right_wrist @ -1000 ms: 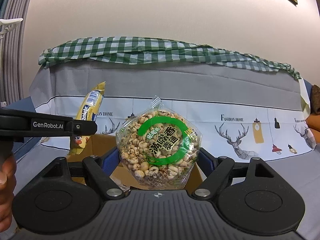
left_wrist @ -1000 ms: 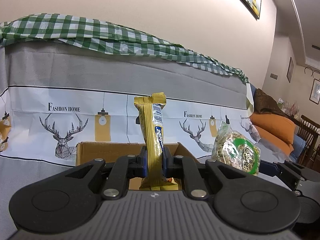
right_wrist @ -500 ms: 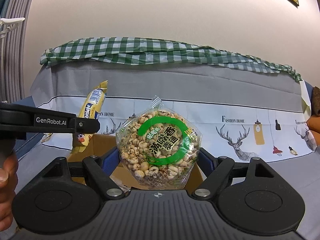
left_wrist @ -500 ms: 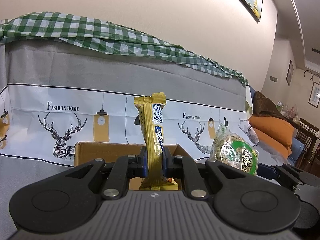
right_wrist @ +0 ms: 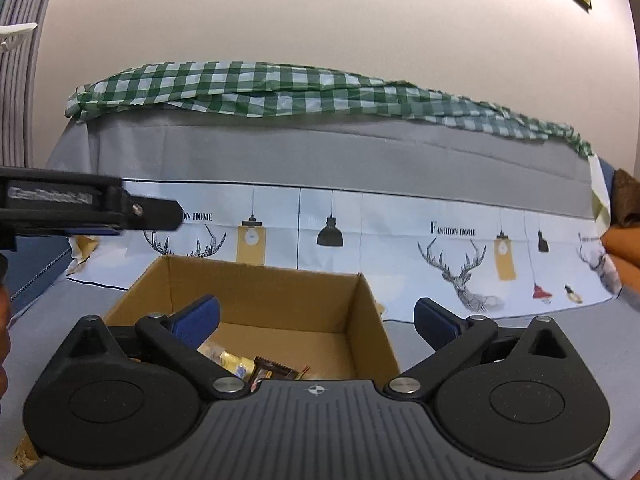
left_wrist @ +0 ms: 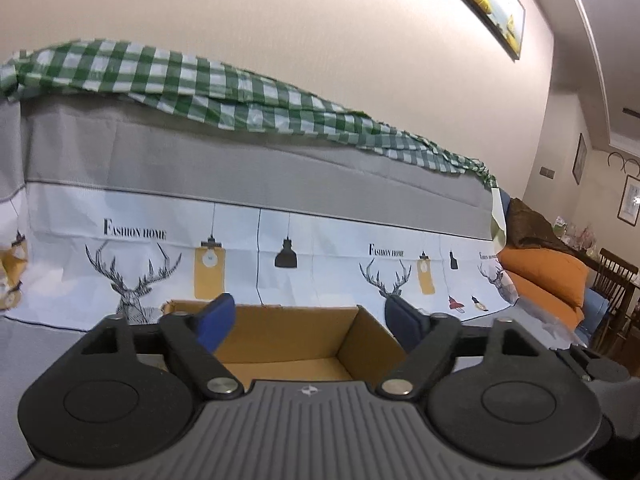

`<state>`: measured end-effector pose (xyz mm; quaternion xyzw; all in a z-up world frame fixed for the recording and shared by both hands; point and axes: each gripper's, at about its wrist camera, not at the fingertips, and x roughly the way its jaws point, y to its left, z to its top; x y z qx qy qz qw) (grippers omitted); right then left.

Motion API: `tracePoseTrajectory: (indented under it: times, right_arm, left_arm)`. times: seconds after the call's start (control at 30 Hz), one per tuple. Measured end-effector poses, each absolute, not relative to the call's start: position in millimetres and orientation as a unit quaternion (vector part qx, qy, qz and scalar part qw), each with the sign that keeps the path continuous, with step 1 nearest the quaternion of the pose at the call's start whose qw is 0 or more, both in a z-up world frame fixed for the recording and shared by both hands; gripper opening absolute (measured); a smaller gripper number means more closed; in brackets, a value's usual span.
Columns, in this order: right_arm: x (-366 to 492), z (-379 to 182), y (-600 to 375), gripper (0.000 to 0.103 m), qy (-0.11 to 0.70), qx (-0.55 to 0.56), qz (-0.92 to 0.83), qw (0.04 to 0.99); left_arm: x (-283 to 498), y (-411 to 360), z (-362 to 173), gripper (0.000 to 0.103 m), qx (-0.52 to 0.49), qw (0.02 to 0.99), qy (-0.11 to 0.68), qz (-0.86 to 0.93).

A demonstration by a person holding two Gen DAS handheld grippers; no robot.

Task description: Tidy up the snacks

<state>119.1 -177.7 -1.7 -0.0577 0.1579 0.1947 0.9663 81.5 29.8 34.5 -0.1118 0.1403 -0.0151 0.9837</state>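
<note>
An open cardboard box [left_wrist: 280, 336] [right_wrist: 264, 300] sits on the grey sofa seat right ahead of both grippers. My left gripper [left_wrist: 308, 322] hangs over the box, its jaws opening with nothing between them. My right gripper [right_wrist: 316, 320] also hovers above the box, jaws opening and empty. Inside the box lie several wrapped snacks [right_wrist: 256, 368], yellow and brown, low at the near left. The yellow snack bar and the round puffed-grain bag are out of sight in both views. The left gripper's body [right_wrist: 88, 210] crosses the left edge of the right wrist view.
A sofa cover [right_wrist: 440, 240] printed with deer and lamps rises behind the box, a green checked cloth [right_wrist: 280, 92] draped along its top. Orange cushions [left_wrist: 548, 276] and a wooden chair [left_wrist: 612, 280] stand at the right. A hand [right_wrist: 3, 344] shows at the left edge.
Both grippers have opened. The yellow snack bar has left the left gripper and the puffed-grain bag has left the right gripper; neither is in view now.
</note>
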Motion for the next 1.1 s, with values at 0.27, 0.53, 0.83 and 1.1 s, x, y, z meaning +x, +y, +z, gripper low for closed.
tracePoseTrajectory:
  times: [0.27, 0.53, 0.83, 1.1]
  right_arm:
    - [113, 2, -194, 0.102, 0.164, -0.019, 0.177, 0.970]
    - [90, 3, -207, 0.102, 0.207, -0.036, 0.173, 0.962]
    - [40, -22, -237, 0.102, 0.259, -0.012, 0.181, 0.949]
    - [52, -37, -238, 0.102, 0.288, 0.012, 0.190, 0.939]
  left_arm:
    - [41, 25, 34, 0.096, -0.051, 0.991, 0.117, 0.028]
    - [-10, 10, 21, 0.097, -0.060, 0.983, 0.167, 0.038]
    - [-44, -6, -12, 0.103, -0.113, 0.946, 0.291, 0.087]
    - [-37, -7, -23, 0.103, -0.098, 0.935, 0.323, 0.112]
